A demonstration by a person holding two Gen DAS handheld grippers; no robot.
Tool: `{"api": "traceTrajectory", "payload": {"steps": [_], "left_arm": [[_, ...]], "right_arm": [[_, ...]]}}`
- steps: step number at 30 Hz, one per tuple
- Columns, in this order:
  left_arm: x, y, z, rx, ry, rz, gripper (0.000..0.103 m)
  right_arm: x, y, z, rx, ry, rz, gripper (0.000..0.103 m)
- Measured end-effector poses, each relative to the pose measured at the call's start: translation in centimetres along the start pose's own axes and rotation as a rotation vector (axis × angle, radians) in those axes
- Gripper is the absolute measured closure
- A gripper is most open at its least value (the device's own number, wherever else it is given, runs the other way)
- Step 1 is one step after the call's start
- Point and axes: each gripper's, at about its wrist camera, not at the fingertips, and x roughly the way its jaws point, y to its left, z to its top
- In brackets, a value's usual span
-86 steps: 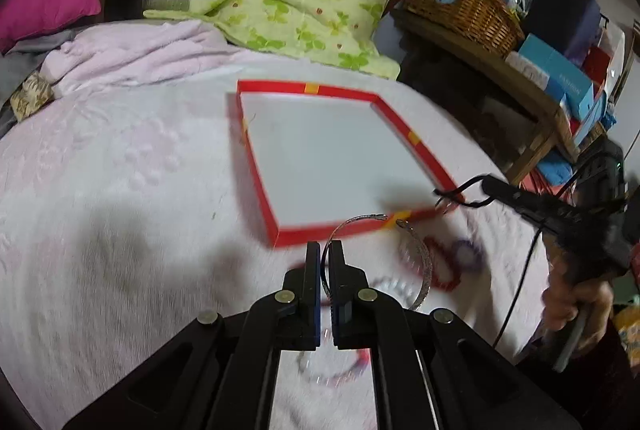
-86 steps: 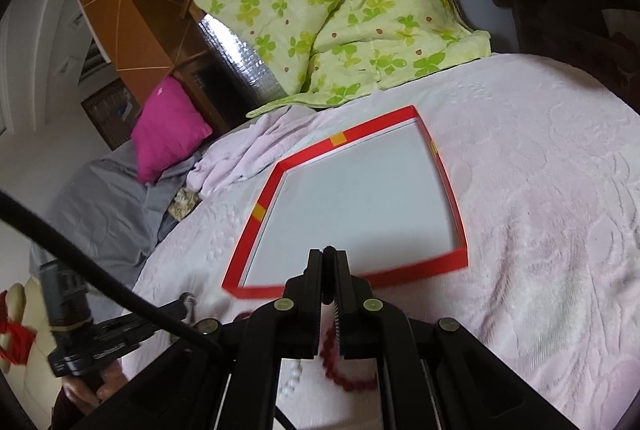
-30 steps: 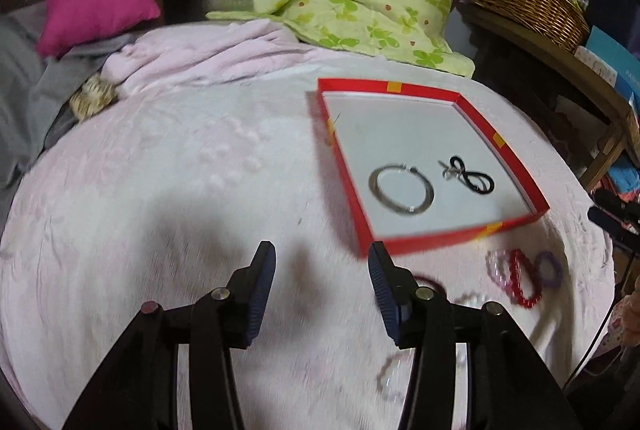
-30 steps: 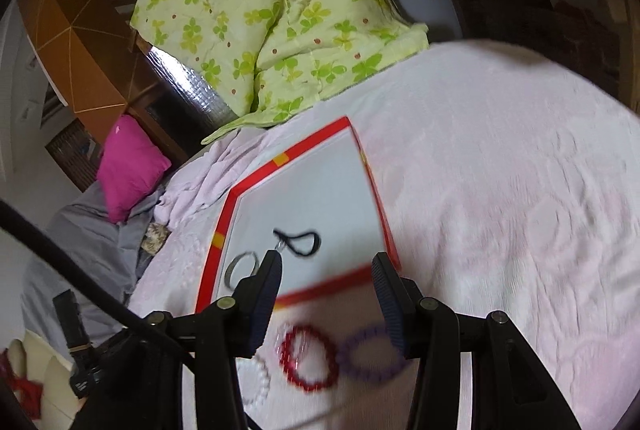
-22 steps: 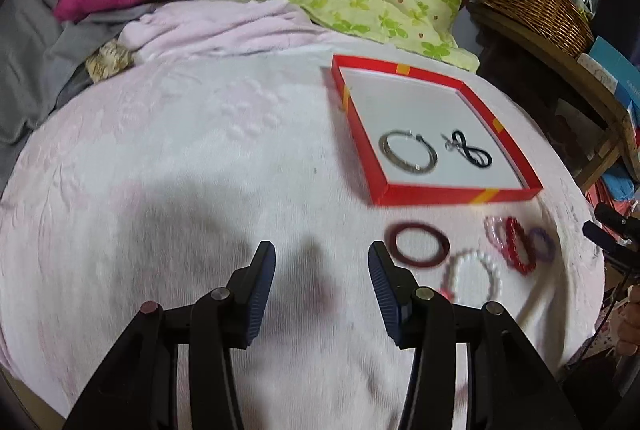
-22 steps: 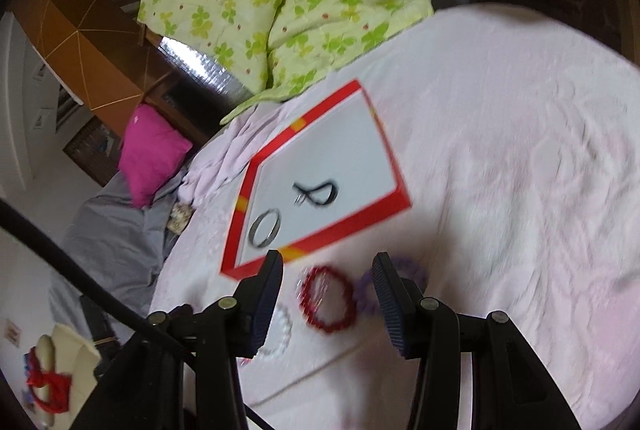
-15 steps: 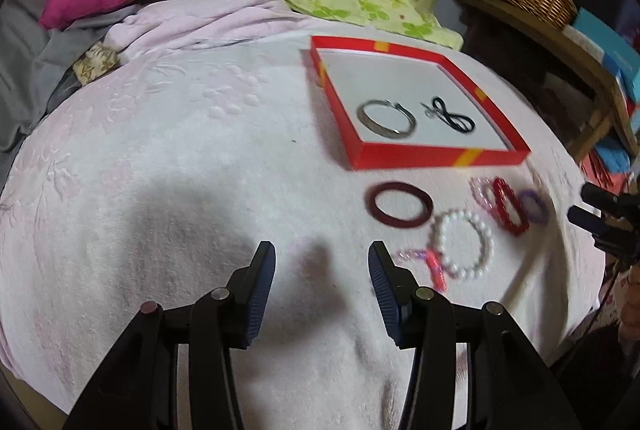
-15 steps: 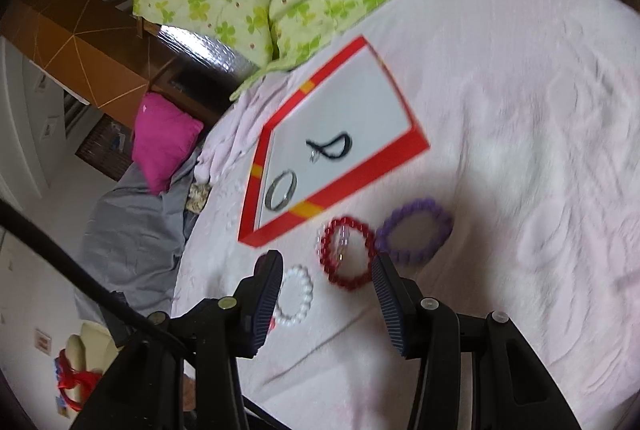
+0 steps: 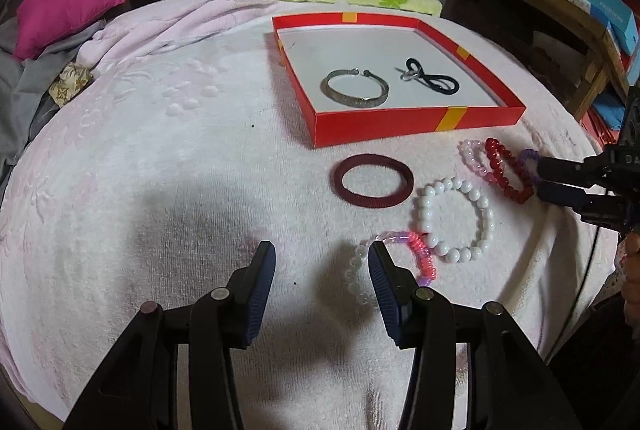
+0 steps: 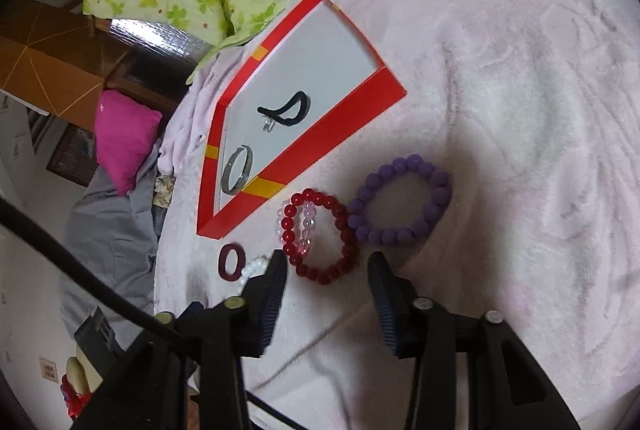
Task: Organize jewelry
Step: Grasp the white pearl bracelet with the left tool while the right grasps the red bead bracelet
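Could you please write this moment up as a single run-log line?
left gripper: open, empty | right gripper: closing over red bead bracelet, not gripped | red tray: silver bangle, black cord

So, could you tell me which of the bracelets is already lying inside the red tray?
The plain silver metal cuff bracelet, inside the red tray beside a black cord. All the beaded bracelets lie outside on the blanket.

red box (image 9: 376, 126): silver bangle (image 9: 356, 94), black cord (image 9: 434, 83) inside | six bracelets (image 9: 454, 218) outside on blanket
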Motion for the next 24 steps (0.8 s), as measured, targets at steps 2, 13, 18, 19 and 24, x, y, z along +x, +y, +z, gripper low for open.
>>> {"api": "traceTrajectory", "payload": {"steps": [2, 13, 18, 19, 24], "left_arm": [[-0.2, 0.3, 0.1, -0.016, -0.005, -0.005, 0.054], [-0.5, -0.2, 0.2, 0.0, -0.031, -0.025, 0.054], [-0.8, -1.1, 0.3, 0.032, -0.052, -0.075, 0.054], [-0.6, -1.4, 0.4, 0.043, -0.05, -0.079, 0.054], [0.7, -2.5, 1.4, 0.049, -0.028, -0.117, 0.054]], "right_arm": [[0.6, 0.2, 0.0, -0.004, 0.004, -0.037, 0.063], [1.7, 2.2, -0.2, -0.142, -0.041, -0.211, 0.093], [0.4, 1.6, -0.1, -0.136, -0.054, -0.172, 0.093], [-0.1, 1.4, 0.0, -0.13, -0.058, -0.151, 0.093], [-1.2, 0.9, -0.1, -0.116, -0.046, -0.078, 0.093]]}}
